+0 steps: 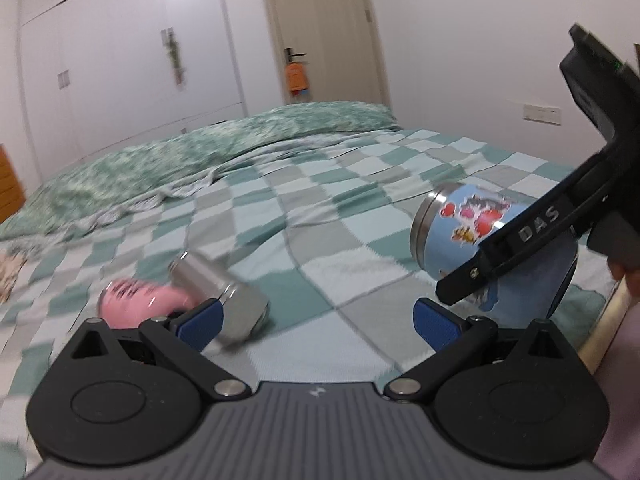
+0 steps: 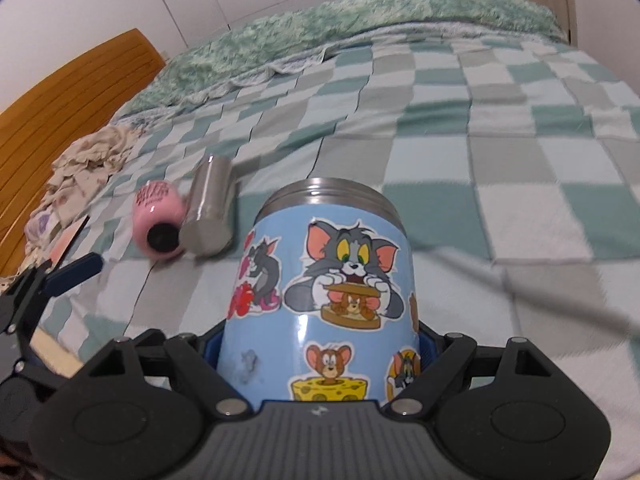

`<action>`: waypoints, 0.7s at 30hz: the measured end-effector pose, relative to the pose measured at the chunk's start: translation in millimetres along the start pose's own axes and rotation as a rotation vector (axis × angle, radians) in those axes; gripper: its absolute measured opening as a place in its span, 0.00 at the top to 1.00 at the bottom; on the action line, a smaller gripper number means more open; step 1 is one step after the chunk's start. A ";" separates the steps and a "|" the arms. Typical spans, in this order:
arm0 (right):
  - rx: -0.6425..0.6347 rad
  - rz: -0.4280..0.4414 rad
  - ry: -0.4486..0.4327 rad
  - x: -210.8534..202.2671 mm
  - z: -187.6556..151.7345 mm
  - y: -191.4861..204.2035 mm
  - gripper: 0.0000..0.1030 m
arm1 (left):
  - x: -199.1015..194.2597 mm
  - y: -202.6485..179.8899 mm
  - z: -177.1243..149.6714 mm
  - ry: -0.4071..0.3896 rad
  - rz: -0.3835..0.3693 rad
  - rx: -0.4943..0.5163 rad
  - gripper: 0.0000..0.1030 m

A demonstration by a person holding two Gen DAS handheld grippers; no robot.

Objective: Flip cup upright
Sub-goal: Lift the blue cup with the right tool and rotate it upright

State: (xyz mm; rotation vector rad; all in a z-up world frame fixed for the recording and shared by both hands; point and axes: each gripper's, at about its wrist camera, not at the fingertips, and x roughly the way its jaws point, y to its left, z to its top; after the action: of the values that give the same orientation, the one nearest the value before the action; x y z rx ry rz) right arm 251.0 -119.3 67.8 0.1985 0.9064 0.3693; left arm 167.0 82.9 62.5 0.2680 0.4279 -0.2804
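Observation:
A blue steel cup (image 2: pixel 332 300) with cartoon cat and mouse stickers sits between the fingers of my right gripper (image 2: pixel 320 344), which is shut on its lower body. The cup points forward along the fingers with its steel rim far from the camera. In the left wrist view the same cup (image 1: pixel 460 232) is held tilted above the bed, rim to the left, with the right gripper across it. My left gripper (image 1: pixel 320 320) is open and empty, low over the bed to the left of the cup.
A pink cup (image 2: pixel 158 216) and a steel cup (image 2: pixel 210 208) lie on their sides on the checked bedspread (image 2: pixel 460 120); both also show by the left finger (image 1: pixel 202 318). A crumpled cloth (image 2: pixel 80 168) lies by the wooden headboard (image 2: pixel 68 100). A green quilt (image 1: pixel 200 152) lies at the far side.

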 end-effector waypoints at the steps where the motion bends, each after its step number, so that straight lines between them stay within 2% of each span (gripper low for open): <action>1: 0.003 -0.005 0.005 4.2 -4.3 2.3 0.18 | -4.8 0.5 -4.4 0.004 0.012 -0.009 0.00; 9: 0.043 -0.060 0.038 39.7 -26.1 -3.2 0.18 | -37.8 2.1 -28.7 0.009 0.070 -0.074 0.00; 19: 0.035 -0.079 0.026 36.4 -22.2 -1.8 0.17 | -56.2 -9.9 -22.8 0.014 0.113 -0.082 0.00; 21: 0.040 -0.088 0.001 25.3 -21.0 -3.0 0.10 | -59.0 -14.3 -18.7 0.016 0.122 -0.079 0.00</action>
State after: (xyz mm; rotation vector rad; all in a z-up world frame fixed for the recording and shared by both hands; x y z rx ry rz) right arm 249.1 -111.9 35.7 0.1944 0.9211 0.2703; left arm 104.0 87.9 69.3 0.2184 0.4359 -0.1417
